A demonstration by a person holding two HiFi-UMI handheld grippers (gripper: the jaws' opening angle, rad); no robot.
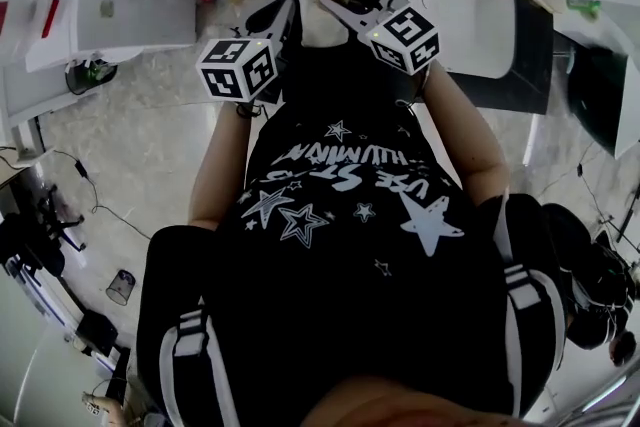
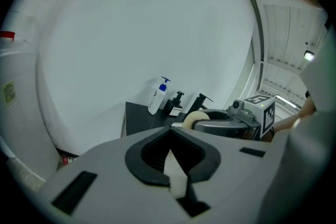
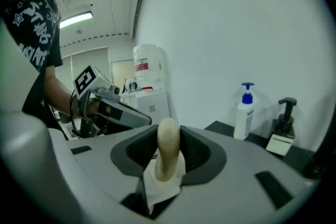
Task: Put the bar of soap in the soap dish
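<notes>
Soap [image 3: 167,155], a pale bar, stands on end, clamped between the right gripper [image 3: 168,139] pads. Left gripper [image 2: 171,157] jaws sit together, empty. A blue-capped pump bottle [image 3: 244,113] stands on the dark counter [image 3: 262,141].

A dark desk [image 1: 533,45] is shown, and a white basin [image 1: 450,5] is set into its top. Toward the back of the desk a white pump bottle with a blue head [image 3: 243,115] is stood upright. Near it a black dispenser [image 3: 285,113] is placed, and a small white card [image 3: 278,143] is propped at its foot.
</notes>
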